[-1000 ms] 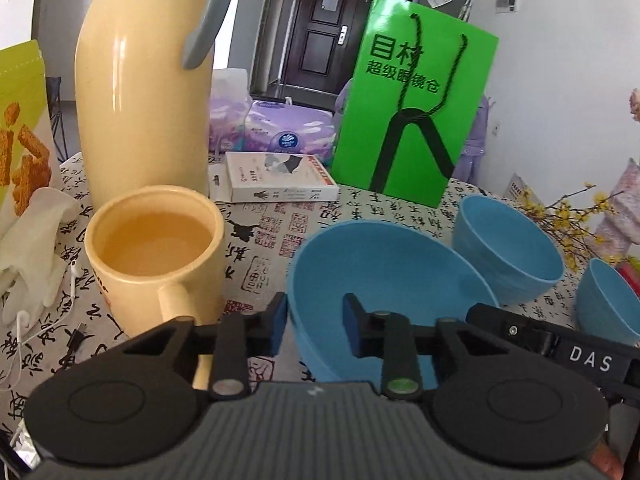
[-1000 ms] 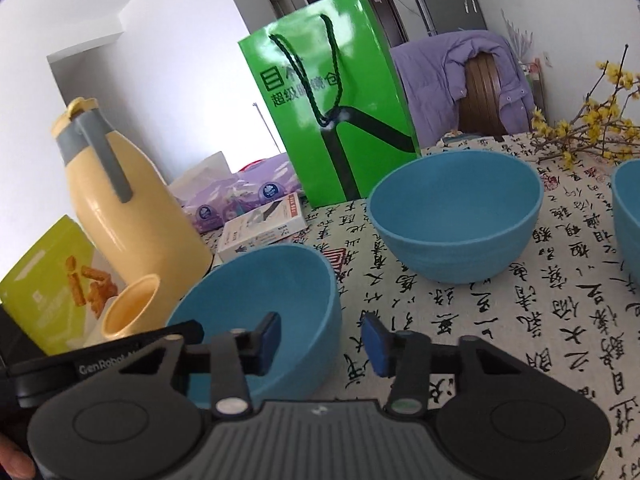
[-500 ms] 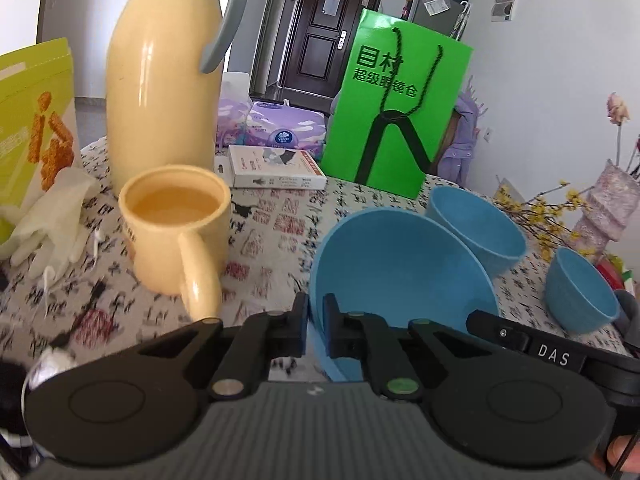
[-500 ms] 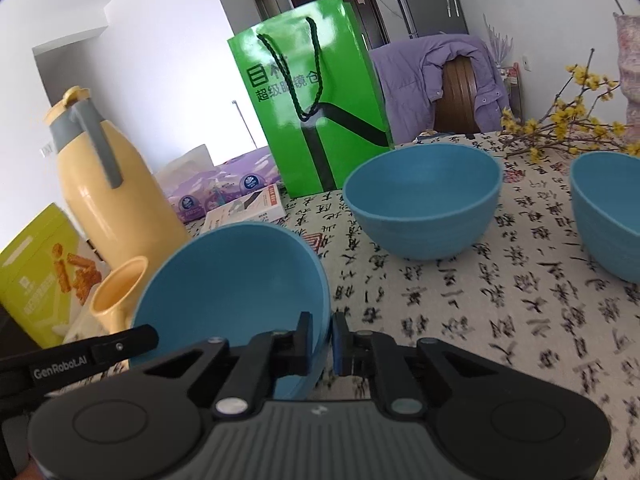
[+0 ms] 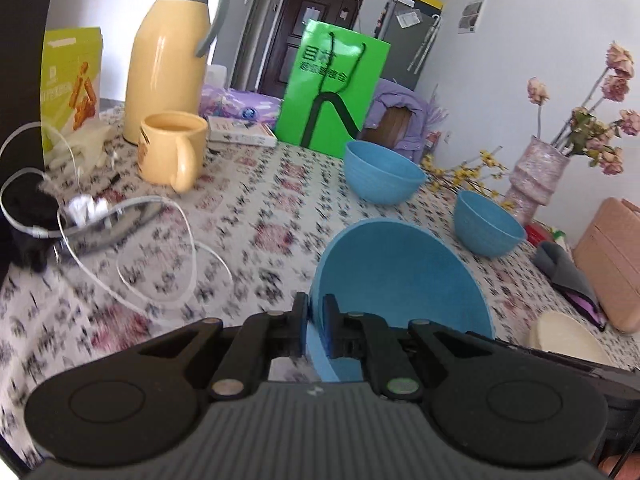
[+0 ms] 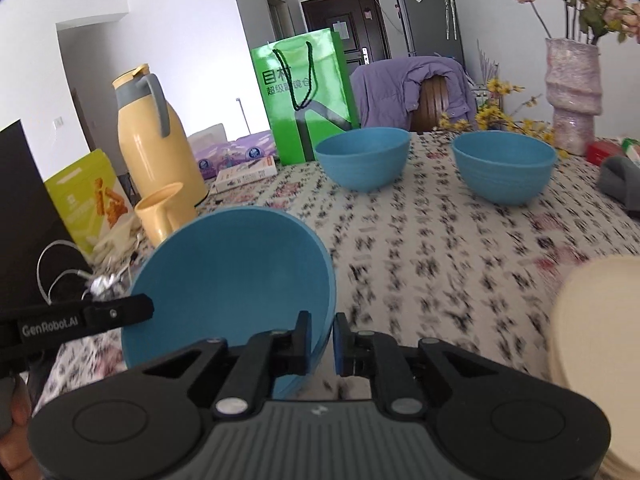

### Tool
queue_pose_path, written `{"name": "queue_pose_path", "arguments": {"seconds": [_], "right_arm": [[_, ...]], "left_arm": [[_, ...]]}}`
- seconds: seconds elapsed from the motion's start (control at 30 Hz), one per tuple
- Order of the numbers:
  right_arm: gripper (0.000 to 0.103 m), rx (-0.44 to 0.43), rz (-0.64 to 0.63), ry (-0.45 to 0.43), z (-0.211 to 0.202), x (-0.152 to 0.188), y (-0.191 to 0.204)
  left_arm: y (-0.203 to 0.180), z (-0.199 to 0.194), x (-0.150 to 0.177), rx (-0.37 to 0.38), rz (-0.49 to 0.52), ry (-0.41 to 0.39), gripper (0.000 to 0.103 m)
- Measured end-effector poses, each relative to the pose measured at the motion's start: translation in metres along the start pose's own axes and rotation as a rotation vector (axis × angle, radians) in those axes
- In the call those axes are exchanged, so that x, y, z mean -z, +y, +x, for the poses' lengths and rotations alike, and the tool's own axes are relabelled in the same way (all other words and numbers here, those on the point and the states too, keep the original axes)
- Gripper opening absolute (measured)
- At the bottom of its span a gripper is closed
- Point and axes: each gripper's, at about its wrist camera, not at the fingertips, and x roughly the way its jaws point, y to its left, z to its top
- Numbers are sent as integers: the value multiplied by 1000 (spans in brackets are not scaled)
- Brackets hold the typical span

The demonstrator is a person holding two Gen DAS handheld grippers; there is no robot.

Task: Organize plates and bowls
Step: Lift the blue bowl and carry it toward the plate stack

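Observation:
A large blue bowl hangs tilted above the patterned tablecloth, held from both sides. My left gripper is shut on its left rim. My right gripper is shut on its right rim. Two smaller blue bowls stand on the table farther back, one near the green bag and one near the vase. A stack of cream plates lies at the near right.
A yellow thermos, a yellow mug, a green bag, a snack bag, loose white cables and a black box sit to the left. A vase of flowers, grey cloth and a pink case stand right.
Both grippers closed on the big bowl's rims, lifted it off the cloth and carried it back toward the near side, away from the thermos and mug. The cream plates came into view.

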Motion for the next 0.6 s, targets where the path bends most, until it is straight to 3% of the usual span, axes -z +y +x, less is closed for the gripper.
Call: {"name": "queue_pose_path", "arguments": {"seconds": [0.13, 0.33, 0.6], "right_arm": [[11, 50, -3, -2, -31, 23, -16], [11, 59, -1, -5, -57, 36, -30], [14, 37, 28, -7, -54, 30, -40]], "left_arm": [[-19, -12, 23, 36, -1, 17, 8], [-34, -23, 35, 47, 12, 24, 8], [-35, -12, 34, 46, 13, 56, 9]]}}
